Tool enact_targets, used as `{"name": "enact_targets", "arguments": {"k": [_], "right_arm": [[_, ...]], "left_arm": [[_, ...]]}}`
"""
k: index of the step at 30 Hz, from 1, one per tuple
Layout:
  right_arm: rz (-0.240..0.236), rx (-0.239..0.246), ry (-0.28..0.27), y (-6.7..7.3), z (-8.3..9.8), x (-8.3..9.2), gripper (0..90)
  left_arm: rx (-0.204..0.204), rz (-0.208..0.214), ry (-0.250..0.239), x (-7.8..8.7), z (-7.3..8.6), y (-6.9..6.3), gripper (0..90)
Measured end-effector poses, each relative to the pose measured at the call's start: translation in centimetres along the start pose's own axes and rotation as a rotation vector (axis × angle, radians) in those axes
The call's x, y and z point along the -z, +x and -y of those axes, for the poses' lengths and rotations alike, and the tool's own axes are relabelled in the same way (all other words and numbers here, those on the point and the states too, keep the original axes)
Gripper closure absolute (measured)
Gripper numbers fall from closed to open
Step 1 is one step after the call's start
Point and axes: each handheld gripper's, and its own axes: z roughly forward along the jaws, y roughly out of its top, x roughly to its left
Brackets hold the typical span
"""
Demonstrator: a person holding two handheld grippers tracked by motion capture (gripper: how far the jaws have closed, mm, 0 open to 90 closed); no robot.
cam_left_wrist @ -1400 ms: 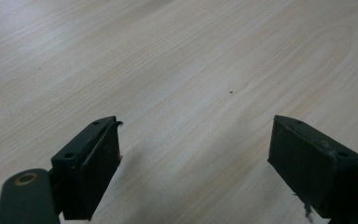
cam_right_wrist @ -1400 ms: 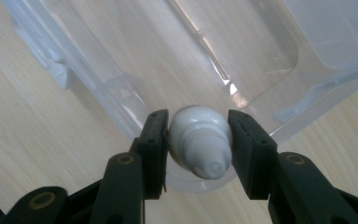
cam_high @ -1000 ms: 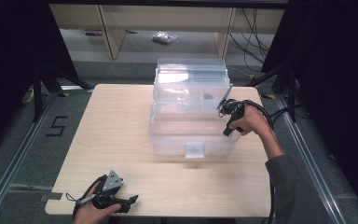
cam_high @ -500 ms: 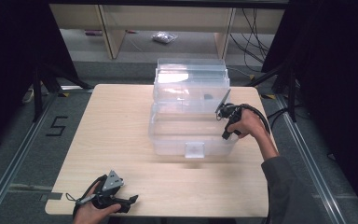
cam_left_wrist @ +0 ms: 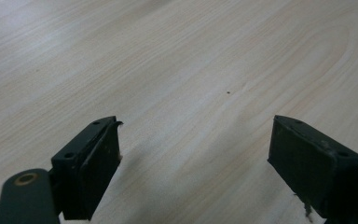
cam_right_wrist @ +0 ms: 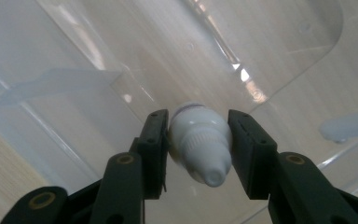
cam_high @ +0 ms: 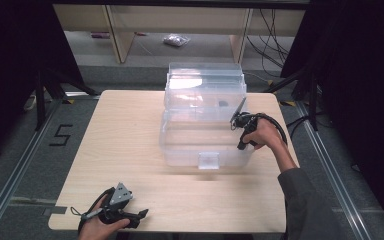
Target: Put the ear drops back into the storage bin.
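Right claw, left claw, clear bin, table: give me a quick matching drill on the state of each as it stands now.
Things:
1. right claw
2. left claw
3. clear bin
4. table

States:
A. light wood, carries the bin
B. open, low over bare wood
C. shut on a small white bottle
D. see-through, lid raised at the back

Pairs: 1-C, 2-B, 3-D, 4-A

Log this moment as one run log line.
right gripper: shut on white bottle, over clear bin | left gripper: open, on table

White bottle (cam_right_wrist: 199, 142), pale wood-grain table (cam_high: 130, 130)
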Motion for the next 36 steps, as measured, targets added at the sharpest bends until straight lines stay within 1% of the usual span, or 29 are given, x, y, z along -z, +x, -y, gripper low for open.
{"name": "enact_targets", "arguments": {"k": [1,2,3,4,5,7,8,10,12,13,14,15,17,19,20,21,22,25,26,27,28,29,30,31,32,33,34,35,36], "right_arm": [[0.000,0.000,0.000,0.0,0.0,0.0,60.1],[-0.003,0.012,-0.004,-0.1,0.1,-0.2,60.1],[-0.002,0.031,-0.007,-0.3,0.2,-0.3,60.1],[0.008,0.016,0.003,-0.2,0.2,-0.3,60.1],[-0.004,0.012,0.003,-0.1,0.2,-0.4,60.1],[0.001,0.009,0.004,-0.1,0.2,-0.5,60.1],[0.002,0.023,0.002,-0.2,0.1,-0.5,60.1],[-0.005,0.016,0.003,-0.2,0.2,-0.5,60.0],[-0.005,0.010,0.019,-0.1,0.1,-0.5,60.0],[0.000,-0.011,0.023,0.2,0.0,-0.5,60.0],[0.014,0.010,0.021,0.0,0.0,-0.7,60.0],[0.009,0.019,0.017,-0.1,0.0,-0.8,60.0],[-0.005,0.009,0.017,0.0,0.0,-0.8,60.0],[-0.013,0.010,0.019,0.0,0.0,-0.9,60.0],[-0.002,0.018,0.019,-0.1,0.0,-0.9,60.0],[0.000,0.017,0.019,-0.1,0.0,-0.9,60.0],[0.001,0.003,0.034,0.0,0.0,-0.9,60.0],[-0.019,-0.023,0.044,0.3,0.0,-0.7,60.0],[-0.027,-0.017,0.045,0.3,0.0,-0.7,60.0],[-0.018,-0.021,0.047,0.2,0.0,-0.7,60.0],[-0.012,0.005,0.038,-0.2,0.2,-0.9,59.8],[-0.012,0.005,0.038,-0.2,0.2,-0.9,59.8],[-0.010,0.029,0.021,-0.4,0.2,-0.9,60.4],[-0.019,-0.016,0.029,-0.3,0.3,-0.5,61.1],[-0.017,0.011,0.001,-0.5,0.3,-0.3,60.6],[-0.024,-0.005,-0.005,-0.3,0.3,0.0,59.2],[-0.014,-0.008,-0.024,-0.3,0.5,0.4,54.7],[-0.014,-0.008,-0.024,-0.3,0.5,0.4,54.7],[-0.021,-0.069,-0.052,-0.2,0.7,1.2,52.1]], "left_arm": [[0.000,0.000,0.000,0.0,0.0,0.0,15.9],[0.038,-0.003,-0.032,-0.2,0.0,-0.2,15.9],[0.038,-0.002,-0.030,-0.2,0.0,-0.2,15.9],[0.038,-0.002,-0.030,-0.2,0.0,-0.2,15.9],[0.037,-0.003,-0.028,-0.3,0.0,-0.3,15.9],[0.037,-0.002,-0.030,-0.2,0.0,-0.3,15.9],[0.038,-0.001,-0.030,-0.2,0.0,-0.3,15.9],[0.037,0.000,-0.027,-0.2,0.0,-0.2,15.9],[0.014,-0.003,-0.010,-0.1,0.0,-0.1,15.9],[0.038,-0.002,-0.032,-0.2,0.0,-0.2,15.9],[0.038,-0.002,-0.031,-0.2,0.0,-0.2,15.9],[0.038,-0.002,-0.031,-0.2,0.0,-0.2,15.9],[0.040,-0.002,-0.032,-0.2,0.0,-0.3,15.9],[0.039,-0.001,-0.033,-0.2,0.0,-0.3,15.9],[0.036,0.002,-0.030,-0.2,0.0,-0.3,15.9],[0.011,0.002,-0.008,0.0,0.0,-0.1,15.9],[0.001,0.001,0.000,0.0,0.0,0.0,15.9],[0.002,0.001,-0.001,0.0,0.0,0.0,15.9],[0.002,0.001,-0.001,0.0,0.0,0.0,15.9],[0.002,0.001,0.000,0.0,0.0,0.0,15.9],[0.002,0.002,-0.001,0.0,0.0,0.0,15.9],[0.002,0.002,-0.001,0.0,0.0,0.0,15.9],[0.003,0.002,-0.002,0.0,0.0,0.0,15.9],[0.003,0.000,-0.002,0.0,0.0,0.0,15.9],[0.002,0.001,-0.002,0.0,0.0,0.0,15.9],[0.003,0.002,0.000,0.0,0.0,0.0,15.9],[0.001,0.002,0.000,0.0,0.0,-0.1,15.9],[0.001,0.002,0.000,0.0,0.0,-0.1,15.8],[0.003,0.002,-0.001,-0.1,0.0,-0.1,15.9]]}}
